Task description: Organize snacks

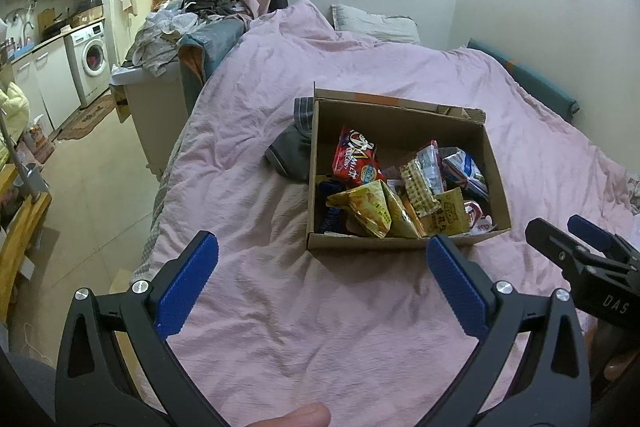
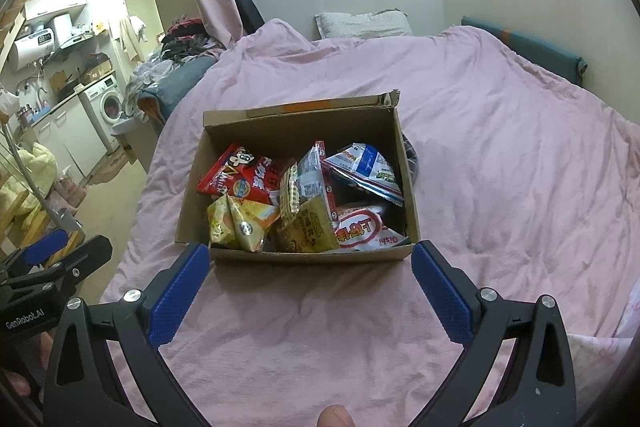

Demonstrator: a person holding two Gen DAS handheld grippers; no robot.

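Both hand-held grippers hovered over the bed with nothing between their blue-padded fingers: the left gripper spread wide, the right gripper likewise. At far left stood a kitchen corner with a white front-loading washing machine under a counter, then a heap of crumpled clothes beside the bed. A wrinkled pink duvet covered the mattress (a grey pillow lay at its head). On it sat an open brown cardboard box, just beyond the fingertips, holding the snacks: a red packet, a yellow crisp bag, a blue-and-white pouch. A grey garment touched the box's side.
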